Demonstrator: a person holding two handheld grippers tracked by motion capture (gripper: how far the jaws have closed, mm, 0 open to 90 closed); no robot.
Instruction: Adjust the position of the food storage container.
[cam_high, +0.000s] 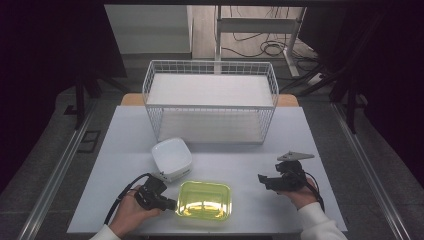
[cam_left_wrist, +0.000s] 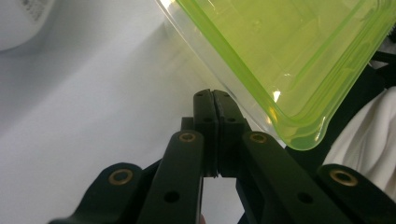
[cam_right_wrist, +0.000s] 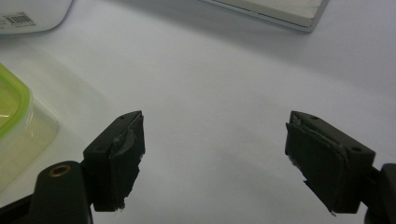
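The pale grey worktop (cam_high: 240, 170) stretched in front of me, and the biggest thing on it was the white wire basket (cam_high: 210, 100) at the far side, with a flat white board lying inside it across its width. Nearer me, left of centre, sat a white square bowl (cam_high: 171, 157) turned upside down; in the right gripper view a small barcode sticker showed on its base, the print too small to read. Just in front of the bowl and a little to the right lay the clear container with its yellow-green rim (cam_high: 205, 200), near the front edge of the worktop and apart from the bowl. My left tongs (cam_high: 172, 204) lay low at that container's left edge; in the left gripper view the two black jaws were pressed flat together with nothing between them, their tips just beside the container's clear wall, and I could not tell whether they touched it. My right tongs (cam_high: 261, 177) were held well to the right of the container over bare worktop, jaws spread wide apart and empty, with the grey three-cornered plate (cam_high: 295, 156) on top of them. Beyond the worktop, cables (cam_high: 265, 47) trailed on the floor.
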